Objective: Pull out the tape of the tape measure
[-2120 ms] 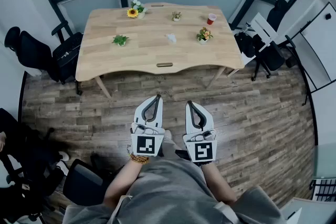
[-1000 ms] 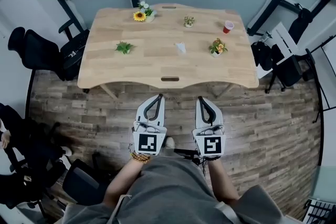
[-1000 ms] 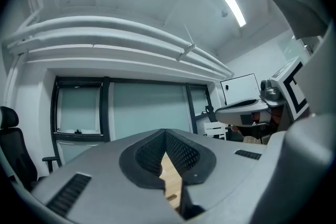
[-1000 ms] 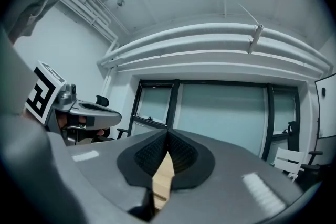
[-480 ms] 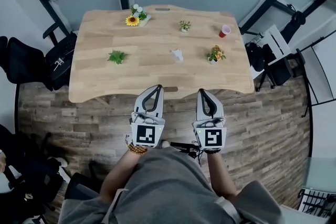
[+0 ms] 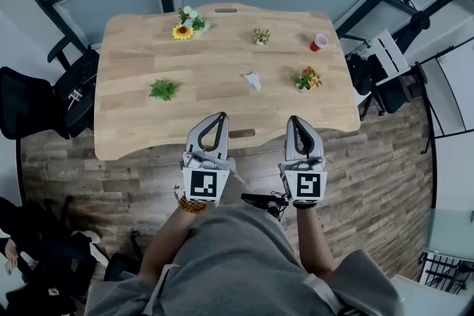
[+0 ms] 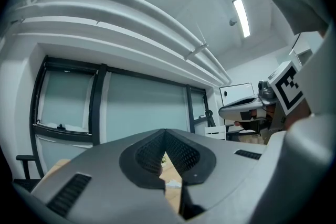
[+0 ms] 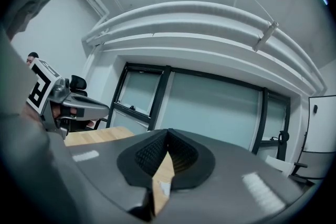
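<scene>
Wooden table (image 6: 215,111) bears plants (image 6: 164,89), red cup (image 6: 318,43), white object (image 6: 252,81)

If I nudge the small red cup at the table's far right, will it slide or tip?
The small red cup looks like a disposable one, so it is probably light and prone to tip rather than slide. Its round, tapered body would likely roll in an arc once down. Whether it holds anything is too small to tell.

White tape measure (image 6: 252,81) on table (image 6: 141,48)
</scene>
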A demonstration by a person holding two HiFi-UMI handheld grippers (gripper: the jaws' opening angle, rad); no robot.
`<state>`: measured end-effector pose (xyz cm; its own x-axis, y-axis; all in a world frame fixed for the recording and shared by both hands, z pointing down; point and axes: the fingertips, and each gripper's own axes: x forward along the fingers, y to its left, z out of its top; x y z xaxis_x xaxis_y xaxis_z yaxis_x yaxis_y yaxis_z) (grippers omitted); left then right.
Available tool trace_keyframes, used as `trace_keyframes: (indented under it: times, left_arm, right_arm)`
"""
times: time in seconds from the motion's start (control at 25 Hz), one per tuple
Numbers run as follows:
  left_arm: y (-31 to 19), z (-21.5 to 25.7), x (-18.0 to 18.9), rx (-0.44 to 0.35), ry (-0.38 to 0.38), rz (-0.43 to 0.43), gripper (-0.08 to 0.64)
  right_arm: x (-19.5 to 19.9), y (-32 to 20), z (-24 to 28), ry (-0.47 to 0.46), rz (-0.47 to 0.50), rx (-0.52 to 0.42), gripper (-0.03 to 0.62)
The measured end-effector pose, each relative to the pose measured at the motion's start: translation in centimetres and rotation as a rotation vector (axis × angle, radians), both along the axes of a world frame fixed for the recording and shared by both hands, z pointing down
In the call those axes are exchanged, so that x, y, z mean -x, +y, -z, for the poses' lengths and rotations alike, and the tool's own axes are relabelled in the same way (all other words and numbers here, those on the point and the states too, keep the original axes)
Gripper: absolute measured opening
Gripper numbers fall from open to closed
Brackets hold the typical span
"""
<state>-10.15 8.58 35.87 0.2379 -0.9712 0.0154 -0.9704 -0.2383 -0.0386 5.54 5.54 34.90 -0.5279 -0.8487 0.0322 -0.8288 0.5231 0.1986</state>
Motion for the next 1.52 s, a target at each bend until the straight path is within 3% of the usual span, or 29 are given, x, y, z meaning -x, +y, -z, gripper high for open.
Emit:
trace_keyframes:
  times: [0.4,0.8,1.04,1.52]
  left_arm:
    - [-8.6,-1.3,1.1,0.048,-0.044,-0.011,0.008]
    - [-14.7,-2.2,0.8,0.087,-0.113,0.001,0.009]
    - [-16.2,-3.5,1.3,0.117,-0.085,0.010,0.009]
    - [-17.4,-5.1,3.2,0.159,-0.106,0.026,0.009]
  right_arm:
    - [-0.4,-10.8,-1.5,-0.018,-0.014,0.018,0.011]
    - [0.1,-18.9,-5.3,-0.014,0.063,0.060,0.011]
    - [1.3,-21.2,-8.9,0.017,0.108,0.113,0.011]
    - [2.1,-22.4,-16.7,0.093,0.123,0.238,0.011]
